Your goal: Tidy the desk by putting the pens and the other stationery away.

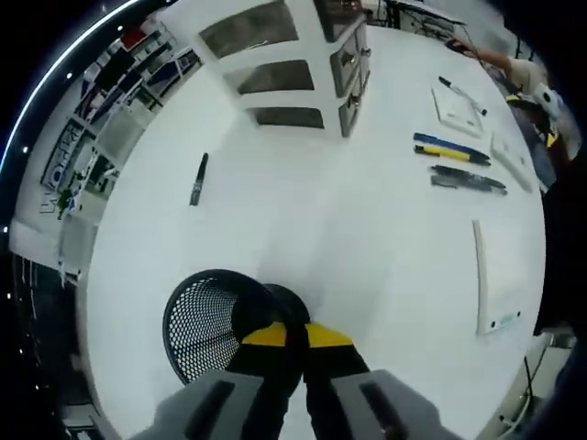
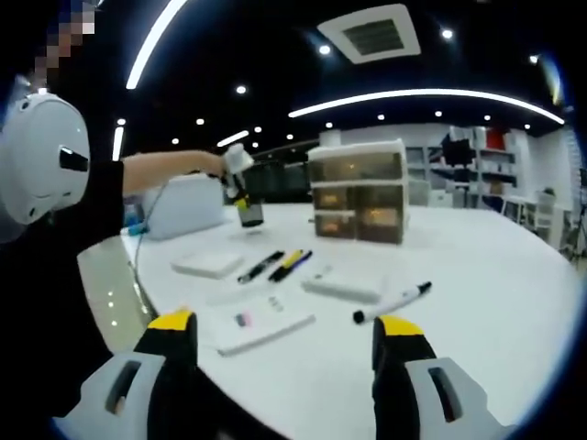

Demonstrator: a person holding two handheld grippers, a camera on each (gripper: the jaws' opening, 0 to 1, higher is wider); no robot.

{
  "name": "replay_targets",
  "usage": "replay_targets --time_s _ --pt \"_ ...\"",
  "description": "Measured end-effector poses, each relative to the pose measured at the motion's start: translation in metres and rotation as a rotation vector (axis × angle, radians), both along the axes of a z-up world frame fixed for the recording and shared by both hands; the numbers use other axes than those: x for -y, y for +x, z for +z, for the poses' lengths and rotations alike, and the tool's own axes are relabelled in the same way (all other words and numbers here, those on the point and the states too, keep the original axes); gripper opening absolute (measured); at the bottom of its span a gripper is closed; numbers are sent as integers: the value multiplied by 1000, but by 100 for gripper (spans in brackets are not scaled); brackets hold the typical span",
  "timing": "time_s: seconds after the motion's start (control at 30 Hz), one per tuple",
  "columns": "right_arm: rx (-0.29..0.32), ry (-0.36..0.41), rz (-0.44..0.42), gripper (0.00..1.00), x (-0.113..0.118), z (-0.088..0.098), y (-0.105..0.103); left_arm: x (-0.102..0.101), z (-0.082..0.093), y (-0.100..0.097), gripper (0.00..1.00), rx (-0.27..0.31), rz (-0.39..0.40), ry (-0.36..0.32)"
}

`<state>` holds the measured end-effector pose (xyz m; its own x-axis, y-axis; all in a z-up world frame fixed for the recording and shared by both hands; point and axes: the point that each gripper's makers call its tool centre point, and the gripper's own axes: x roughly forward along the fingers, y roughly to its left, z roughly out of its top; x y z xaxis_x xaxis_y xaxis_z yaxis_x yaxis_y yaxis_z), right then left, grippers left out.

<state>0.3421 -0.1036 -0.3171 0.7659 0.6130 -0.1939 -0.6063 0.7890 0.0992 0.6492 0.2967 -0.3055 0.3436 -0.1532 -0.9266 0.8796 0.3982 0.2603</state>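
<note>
My left gripper (image 1: 293, 335) is shut on the rim of a black mesh pen cup (image 1: 204, 321), held above the white table (image 1: 303, 238). The right gripper view shows the same gripper and cup (image 2: 248, 213) in the air at the end of a person's arm. A black pen (image 1: 198, 179) lies alone on the table. Blue-and-yellow pens (image 1: 449, 148) and dark pens (image 1: 468, 179) lie side by side. My right gripper (image 2: 284, 341) is open and holds nothing. Beyond it lie a white marker with a black cap (image 2: 393, 302) and several pens (image 2: 277, 265).
A small drawer unit (image 2: 359, 191) stands mid-table, also visible as the drawer unit (image 1: 348, 57). White pads and flat boxes (image 2: 341, 287) lie around the pens, and a long white strip (image 1: 481, 275) lies near the table edge. Shelving (image 1: 101, 137) stands beyond the table.
</note>
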Motion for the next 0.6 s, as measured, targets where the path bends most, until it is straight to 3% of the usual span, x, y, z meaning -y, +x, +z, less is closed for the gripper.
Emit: replay_targets --time_s 0.6 --pt "4 -3 45 74 -15 2 0 -45 -16 -34 5 -66 89 -23"
